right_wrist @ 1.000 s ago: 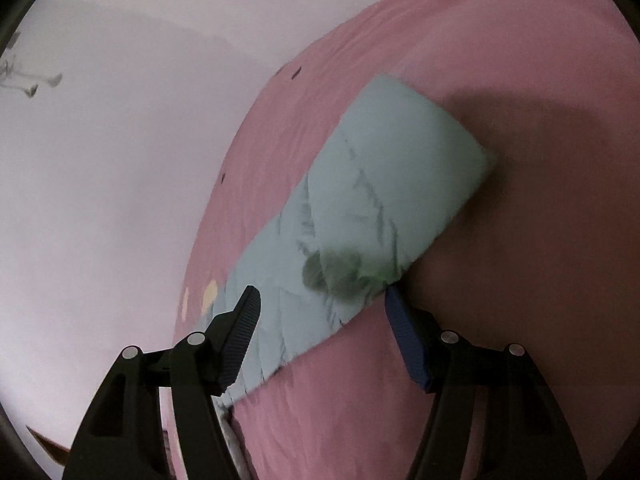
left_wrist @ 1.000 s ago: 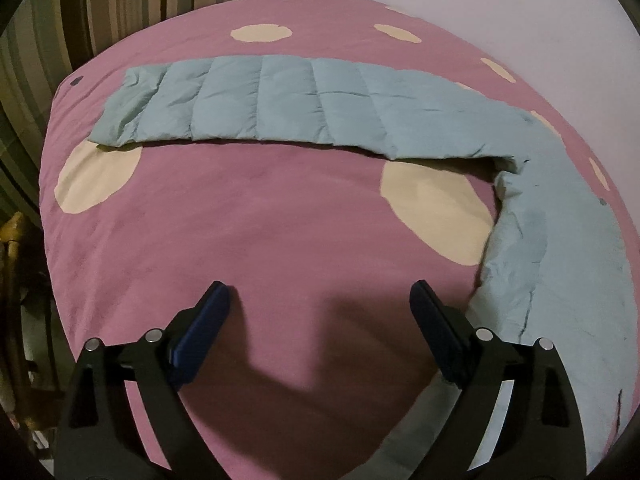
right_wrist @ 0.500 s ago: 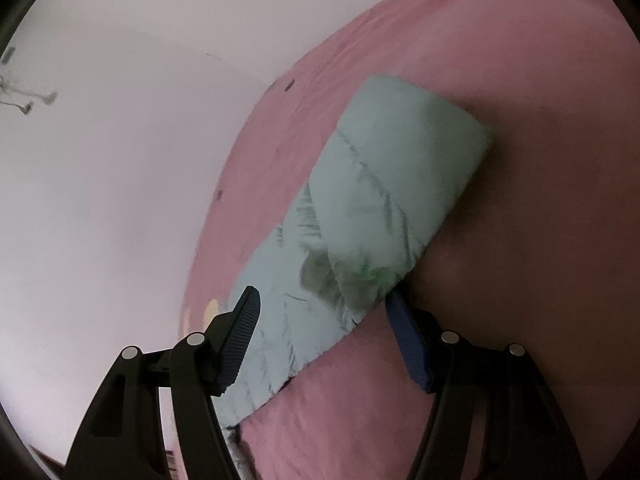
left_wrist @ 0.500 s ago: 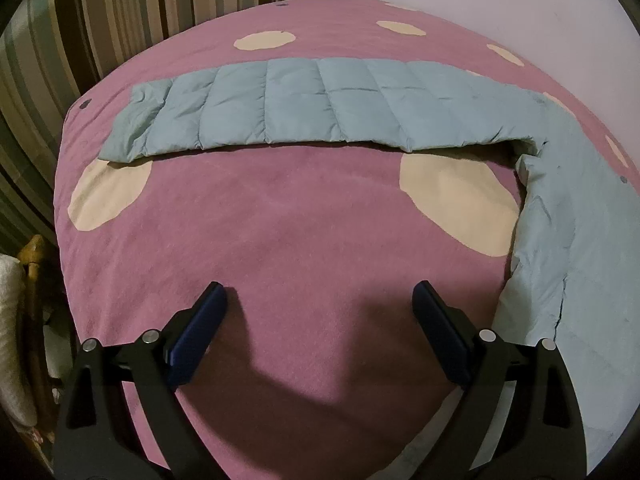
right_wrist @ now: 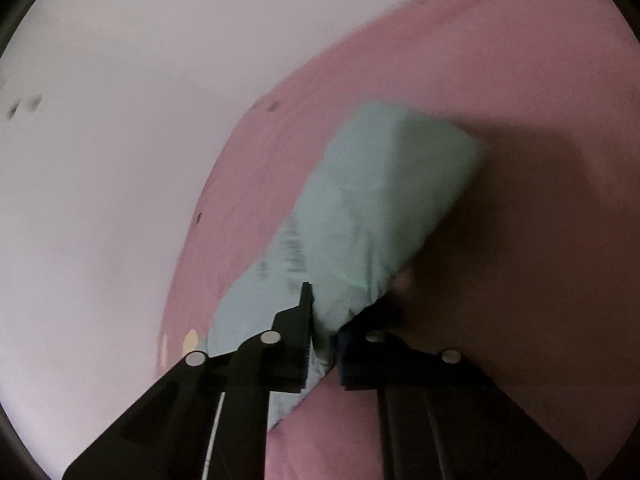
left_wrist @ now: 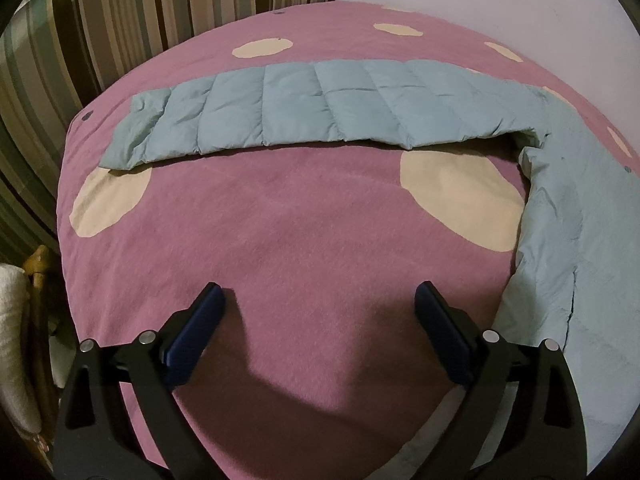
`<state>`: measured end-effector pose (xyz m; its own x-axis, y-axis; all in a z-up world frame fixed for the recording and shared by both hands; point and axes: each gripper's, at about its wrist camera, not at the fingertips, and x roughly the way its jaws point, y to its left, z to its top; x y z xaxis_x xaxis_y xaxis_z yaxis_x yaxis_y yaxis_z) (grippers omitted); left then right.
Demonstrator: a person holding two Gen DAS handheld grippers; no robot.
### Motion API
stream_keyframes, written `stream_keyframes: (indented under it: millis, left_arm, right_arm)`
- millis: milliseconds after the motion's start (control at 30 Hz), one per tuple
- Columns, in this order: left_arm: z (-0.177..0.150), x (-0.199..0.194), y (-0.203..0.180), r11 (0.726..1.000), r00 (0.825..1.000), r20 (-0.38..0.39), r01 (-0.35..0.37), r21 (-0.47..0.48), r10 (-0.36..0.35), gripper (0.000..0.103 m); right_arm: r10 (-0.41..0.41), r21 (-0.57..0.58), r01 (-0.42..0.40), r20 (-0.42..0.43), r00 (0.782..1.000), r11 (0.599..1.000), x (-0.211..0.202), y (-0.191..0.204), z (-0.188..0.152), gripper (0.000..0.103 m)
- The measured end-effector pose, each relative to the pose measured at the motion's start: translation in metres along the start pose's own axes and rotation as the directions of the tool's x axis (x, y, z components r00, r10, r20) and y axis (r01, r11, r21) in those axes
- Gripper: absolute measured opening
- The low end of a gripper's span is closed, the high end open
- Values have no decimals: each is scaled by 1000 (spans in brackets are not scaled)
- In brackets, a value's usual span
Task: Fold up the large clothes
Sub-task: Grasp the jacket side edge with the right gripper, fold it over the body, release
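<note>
A light blue quilted jacket lies spread on a pink bedcover with cream dots. In the left wrist view one sleeve [left_wrist: 312, 110] stretches flat across the far side and the jacket body [left_wrist: 576, 232] runs down the right. My left gripper [left_wrist: 320, 312] is open and empty, hovering over bare bedcover [left_wrist: 280, 240]. In the right wrist view the other sleeve [right_wrist: 384, 200] lifts off the cover, and my right gripper [right_wrist: 324, 320] is shut on its near edge. The picture there is blurred.
A striped cushion or curtain [left_wrist: 120, 20] stands behind the bed at the left. A pale wall [right_wrist: 100, 160] runs along the bed's far side. A wooden chair with a white cloth [left_wrist: 20, 320] stands beside the bed at lower left.
My right gripper has closed on the sleeve edge and the sleeve has bunched and risen. My left gripper has drifted left, staying open over the cover.
</note>
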<state>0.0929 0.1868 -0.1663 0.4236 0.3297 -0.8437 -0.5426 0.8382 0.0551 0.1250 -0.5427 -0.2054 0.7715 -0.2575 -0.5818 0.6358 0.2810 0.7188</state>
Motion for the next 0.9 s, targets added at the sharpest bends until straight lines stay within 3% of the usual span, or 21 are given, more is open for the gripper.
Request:
stream_keyframes:
  millis: [133, 200, 300, 433, 567, 767, 800, 900]
  left_arm:
    - [-2, 2, -1, 1000, 1000, 16, -4, 4, 4, 99]
    - [-4, 2, -2, 1000, 1000, 25, -6, 7, 6, 99]
    - [-4, 3, -2, 1000, 999, 34, -5, 6, 5, 100]
    - [-4, 5, 0, 1000, 999, 36, 4, 1, -4, 101]
    - [-4, 6, 0, 1000, 999, 36, 2, 2, -2, 101]
    - [-5, 6, -1, 1000, 999, 36, -1, 1, 1, 101]
    - [-5, 6, -1, 1000, 999, 36, -2, 0, 2, 101]
    - [-4, 7, -2, 1000, 999, 35, -9, 2, 9, 101]
  right_arm:
    - [39, -228, -33, 20, 999, 973, -16, 58, -16, 9]
    - [69, -367, -62, 6, 998, 928, -16, 105, -39, 9]
    - [111, -520, -123, -53, 992, 845, -13, 164, -79, 9]
    - [149, -678, -222, -166, 975, 700, -5, 233, -148, 9]
    - [145, -769, -309, -277, 950, 559, 6, 287, -218, 9]
    - [114, -826, -412, -401, 909, 385, 2, 322, -316, 9]
    - [105, -830, -424, -415, 903, 364, -18, 314, -310, 9]
    - [46, -838, -466, -473, 880, 283, -7, 321, -352, 9]
